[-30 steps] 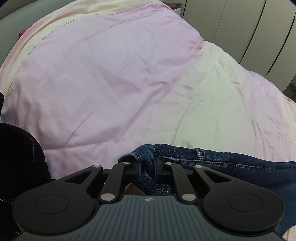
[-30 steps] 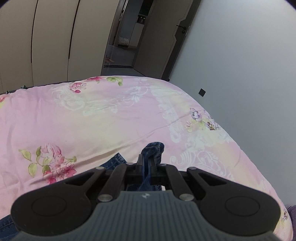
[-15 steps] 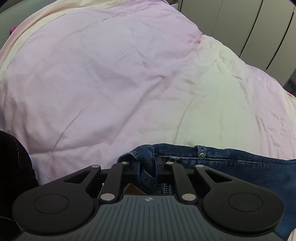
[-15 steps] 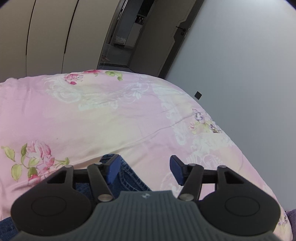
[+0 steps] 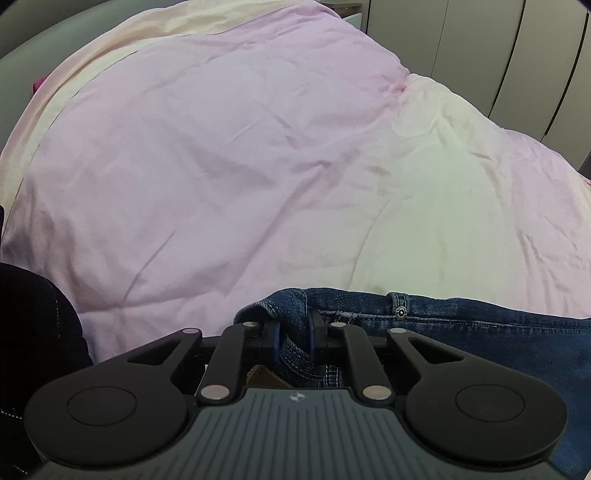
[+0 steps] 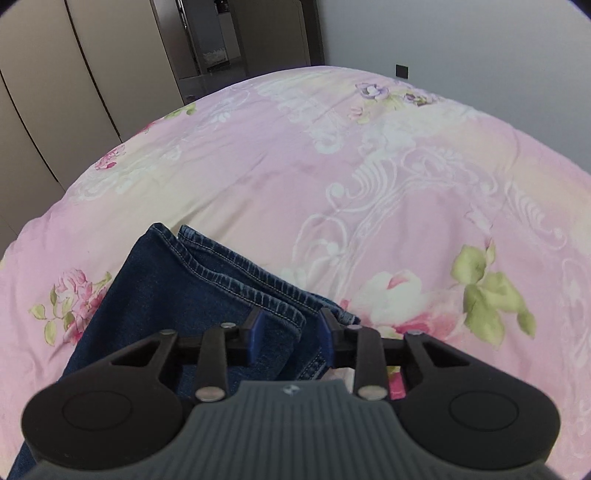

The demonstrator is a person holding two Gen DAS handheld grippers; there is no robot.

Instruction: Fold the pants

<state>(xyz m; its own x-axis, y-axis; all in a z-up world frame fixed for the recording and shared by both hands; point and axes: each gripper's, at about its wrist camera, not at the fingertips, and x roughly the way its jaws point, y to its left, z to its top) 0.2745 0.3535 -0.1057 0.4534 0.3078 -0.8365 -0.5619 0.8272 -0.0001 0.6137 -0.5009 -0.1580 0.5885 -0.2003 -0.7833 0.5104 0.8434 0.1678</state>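
Note:
Blue jeans (image 5: 461, 332) lie on a pink bedcover (image 5: 221, 166). My left gripper (image 5: 291, 339) is shut on a bunched fold of the waistband, near the rivet and a belt loop. In the right wrist view the two leg ends (image 6: 177, 288) lie stacked flat on the flowered cover (image 6: 369, 184), hems side by side. My right gripper (image 6: 291, 332) hovers low over those hems. Its jaws are closing with the hem edges between the blue pads (image 6: 256, 332), which do not visibly press the denim.
Beige wardrobe doors (image 6: 55, 92) and an open doorway (image 6: 221, 37) stand beyond the bed, with a grey wall (image 6: 480, 44) to the right. Dark fabric (image 5: 33, 314) sits at the left edge of the left wrist view. A grey headboard (image 5: 55, 33) lies behind.
My right gripper let go of the hem it held, opened wide, then dropped and rolled over the stacked leg ends with its jaws narrowing. The left gripper kept its grip and barely moved.

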